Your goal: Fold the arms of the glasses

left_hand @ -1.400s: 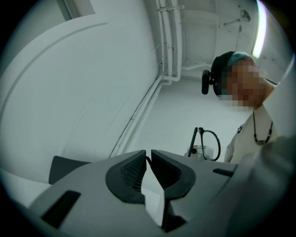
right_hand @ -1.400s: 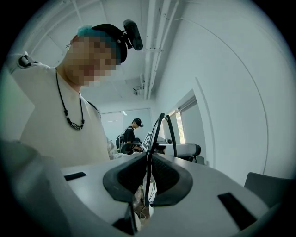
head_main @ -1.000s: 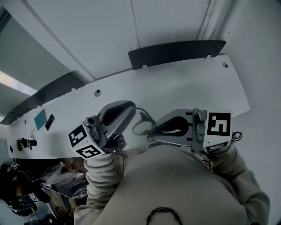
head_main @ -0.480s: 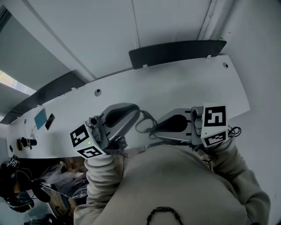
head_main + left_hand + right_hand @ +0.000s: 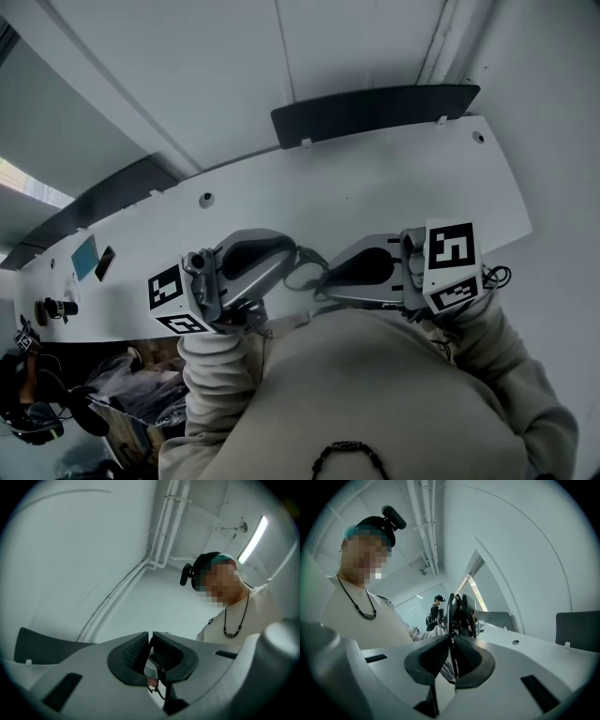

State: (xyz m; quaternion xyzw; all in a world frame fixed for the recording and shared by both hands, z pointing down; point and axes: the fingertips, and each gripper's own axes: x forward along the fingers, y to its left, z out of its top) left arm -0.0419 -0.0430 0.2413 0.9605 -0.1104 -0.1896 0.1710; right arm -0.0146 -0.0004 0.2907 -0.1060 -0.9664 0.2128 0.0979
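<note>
Both tools meet at the centre of the head view, just above my sweater (image 5: 375,394) and in front of the white table (image 5: 394,178). My right gripper (image 5: 452,639) pinches the glasses (image 5: 460,613), which stand upright above its tips, mid-frame. My left gripper (image 5: 151,634) has its jaws opening, though they are barely apart, with the thin dark frame wire between them, low in its view.

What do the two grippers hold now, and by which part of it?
Both hold the glasses. The right gripper pinches a thin dark edge of the frame. The left gripper, jaws just easing open, has a thin wire-like piece between them, likely an arm.
</note>
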